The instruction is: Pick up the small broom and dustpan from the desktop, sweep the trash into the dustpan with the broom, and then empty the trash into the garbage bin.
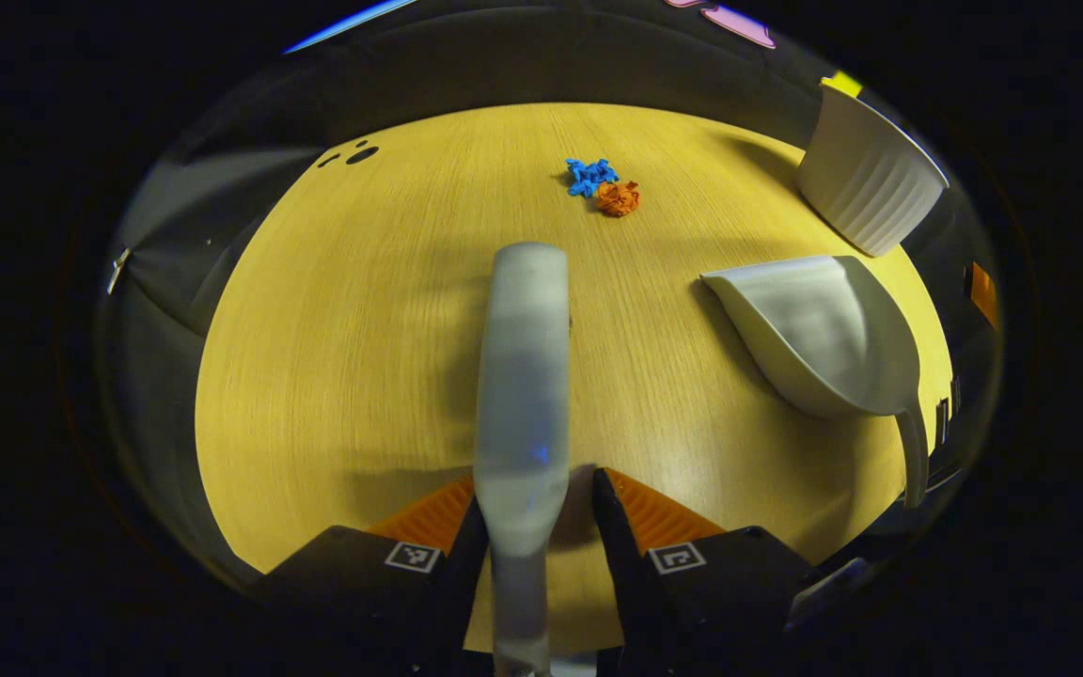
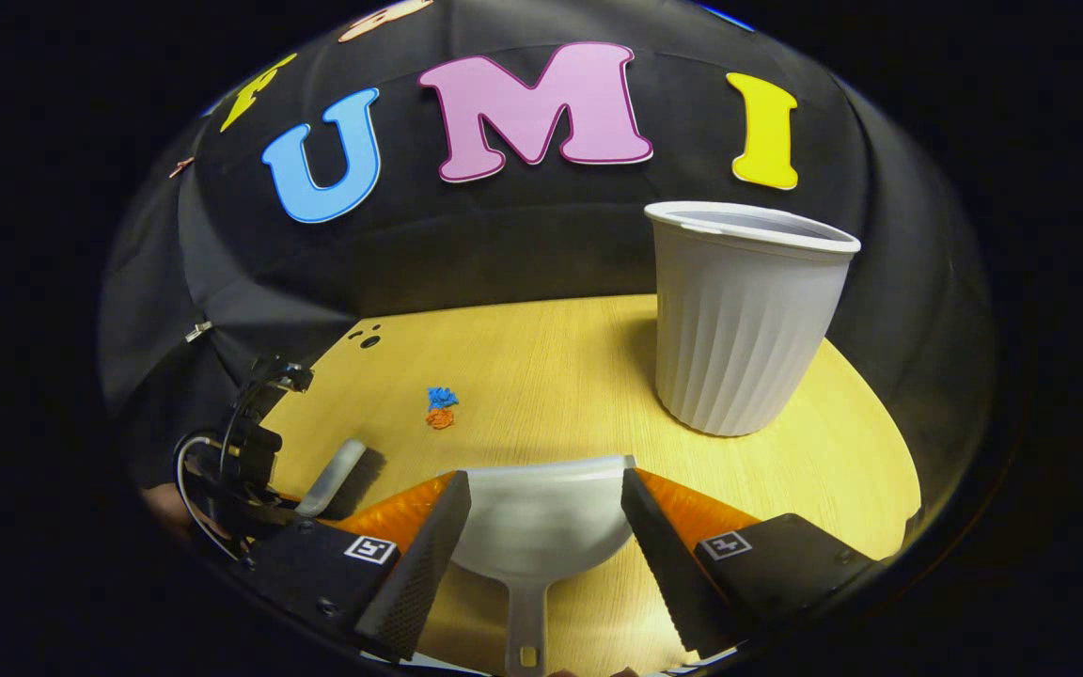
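Note:
A pale small broom (image 1: 523, 376) lies lengthwise between the fingers of my left gripper (image 1: 534, 480), which is open, with a gap showing on the broom's right side. The right gripper view shows that broom (image 2: 335, 480) low over the table beside the left gripper (image 2: 241, 461). The white dustpan (image 2: 541, 517) rests on the table between the spread fingers of my open right gripper (image 2: 543, 475), its handle pointing back towards the camera. In the left gripper view the dustpan (image 1: 824, 338) sits to the right. Blue trash (image 1: 590, 176) and orange trash (image 1: 618, 197) lie together farther out.
A white ribbed garbage bin (image 2: 739, 320) stands upright on the wooden table (image 2: 551, 376) just beyond the dustpan, and at the far right in the left gripper view (image 1: 871, 179). Small dark holes (image 1: 361, 154) mark the table's far left. Black cloth walls the booth.

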A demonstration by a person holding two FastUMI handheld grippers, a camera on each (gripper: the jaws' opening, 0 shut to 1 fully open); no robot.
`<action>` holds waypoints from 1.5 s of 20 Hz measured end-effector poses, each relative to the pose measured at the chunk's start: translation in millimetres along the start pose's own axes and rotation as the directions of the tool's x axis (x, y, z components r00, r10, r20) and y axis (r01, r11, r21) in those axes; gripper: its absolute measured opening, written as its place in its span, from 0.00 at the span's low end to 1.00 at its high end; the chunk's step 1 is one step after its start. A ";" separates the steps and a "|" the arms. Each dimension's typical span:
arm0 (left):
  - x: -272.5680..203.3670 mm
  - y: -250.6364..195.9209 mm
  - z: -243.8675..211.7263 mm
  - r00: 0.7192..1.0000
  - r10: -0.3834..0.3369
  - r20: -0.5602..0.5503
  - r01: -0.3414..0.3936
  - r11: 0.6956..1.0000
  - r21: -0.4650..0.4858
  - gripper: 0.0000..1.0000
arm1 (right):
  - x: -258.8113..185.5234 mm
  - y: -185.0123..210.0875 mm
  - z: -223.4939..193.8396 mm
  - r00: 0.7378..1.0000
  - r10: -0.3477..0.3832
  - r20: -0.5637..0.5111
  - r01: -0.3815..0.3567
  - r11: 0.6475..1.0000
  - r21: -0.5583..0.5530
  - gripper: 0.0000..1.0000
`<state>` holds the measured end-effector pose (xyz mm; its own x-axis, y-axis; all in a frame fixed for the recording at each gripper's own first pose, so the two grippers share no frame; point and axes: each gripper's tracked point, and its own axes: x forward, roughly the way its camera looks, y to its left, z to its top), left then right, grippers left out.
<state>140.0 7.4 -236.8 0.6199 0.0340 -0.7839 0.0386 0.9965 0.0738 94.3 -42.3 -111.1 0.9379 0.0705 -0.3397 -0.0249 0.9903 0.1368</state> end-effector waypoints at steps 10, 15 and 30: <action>-1.3 -1.8 -1.1 0.993 0.009 0.116 -0.007 1.000 -0.015 0.27 | -7.5 -3.4 -21.2 0.997 0.014 -0.073 -0.012 1.000 0.026 0.99; -17.6 2.1 3.7 0.983 -0.002 0.184 0.012 0.999 -0.053 0.24 | -21.6 0.6 -34.7 0.993 0.013 -0.113 -0.008 0.999 0.046 0.99; -106.4 40.8 -47.1 0.958 0.044 0.284 0.015 0.979 -0.203 0.23 | -3.1 -1.7 -134.6 0.926 -0.048 -0.373 0.077 0.995 0.063 0.99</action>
<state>38.7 48.1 -179.5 0.8181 0.0552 -0.5724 -0.1122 0.9916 -0.0647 44.8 -28.0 -235.5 0.7408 0.0627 -0.6688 0.0687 0.9833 0.1683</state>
